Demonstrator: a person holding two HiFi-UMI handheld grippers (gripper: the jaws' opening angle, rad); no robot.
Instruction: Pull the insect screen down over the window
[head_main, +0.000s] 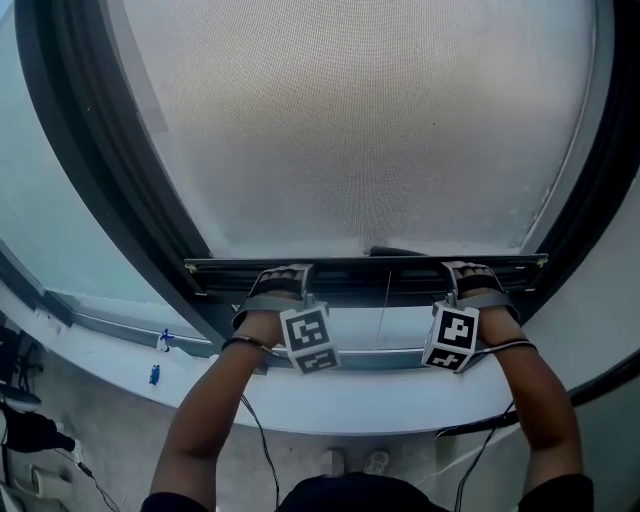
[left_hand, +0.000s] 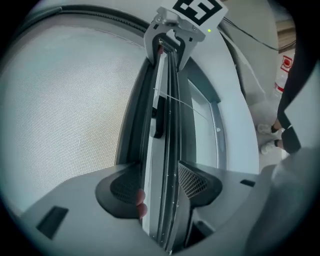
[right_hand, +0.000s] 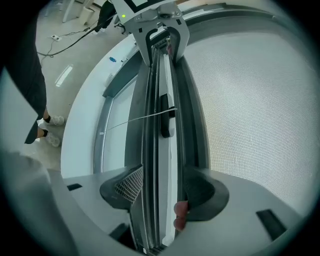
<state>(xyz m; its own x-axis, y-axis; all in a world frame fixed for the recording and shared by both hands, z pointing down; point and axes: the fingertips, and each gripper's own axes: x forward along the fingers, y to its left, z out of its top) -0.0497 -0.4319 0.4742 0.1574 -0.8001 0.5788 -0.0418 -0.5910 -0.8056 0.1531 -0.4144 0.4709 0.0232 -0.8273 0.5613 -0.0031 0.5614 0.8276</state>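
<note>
Gripper views: L gripper (left_hand: 160, 189), R gripper (right_hand: 161, 192) pinch screen bar (head_main: 390, 270).

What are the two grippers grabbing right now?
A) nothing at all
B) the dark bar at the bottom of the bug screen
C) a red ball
B: in each gripper view the jaws of the left gripper and the right gripper are closed on the dark metal bottom bar of the grey mesh insect screen.
</note>
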